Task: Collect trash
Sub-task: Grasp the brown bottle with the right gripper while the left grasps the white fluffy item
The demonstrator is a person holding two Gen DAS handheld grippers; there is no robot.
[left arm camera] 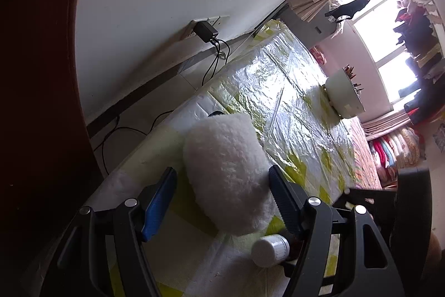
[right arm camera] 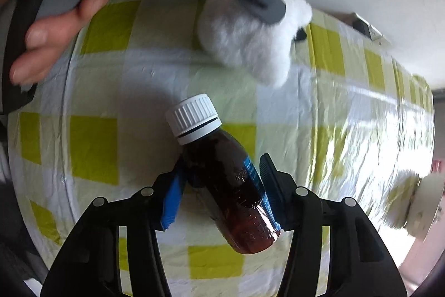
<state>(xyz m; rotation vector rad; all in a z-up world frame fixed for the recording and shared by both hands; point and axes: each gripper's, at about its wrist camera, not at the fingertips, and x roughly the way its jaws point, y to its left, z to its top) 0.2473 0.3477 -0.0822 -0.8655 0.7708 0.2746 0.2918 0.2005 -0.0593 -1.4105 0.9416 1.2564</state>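
A brown bottle [right arm camera: 239,185] with a white ribbed cap and a blue label sits between the fingers of my right gripper [right arm camera: 219,185], which is shut on it above the green-and-white checked tablecloth [right arm camera: 94,146]. Its cap also shows in the left wrist view [left arm camera: 271,249], low and right of centre. A white fluffy plush object [left arm camera: 225,174] lies on the table between the open fingers of my left gripper [left arm camera: 222,194]. In the right wrist view the plush [right arm camera: 250,46] lies under the left gripper's body, with the person's hand at upper left.
A white round container [left arm camera: 345,93] stands farther along the table, which is covered in clear plastic [left arm camera: 278,80]. A wall socket with a black charger [left arm camera: 205,31] and cables is on the wall at left. Clothes and windows lie beyond.
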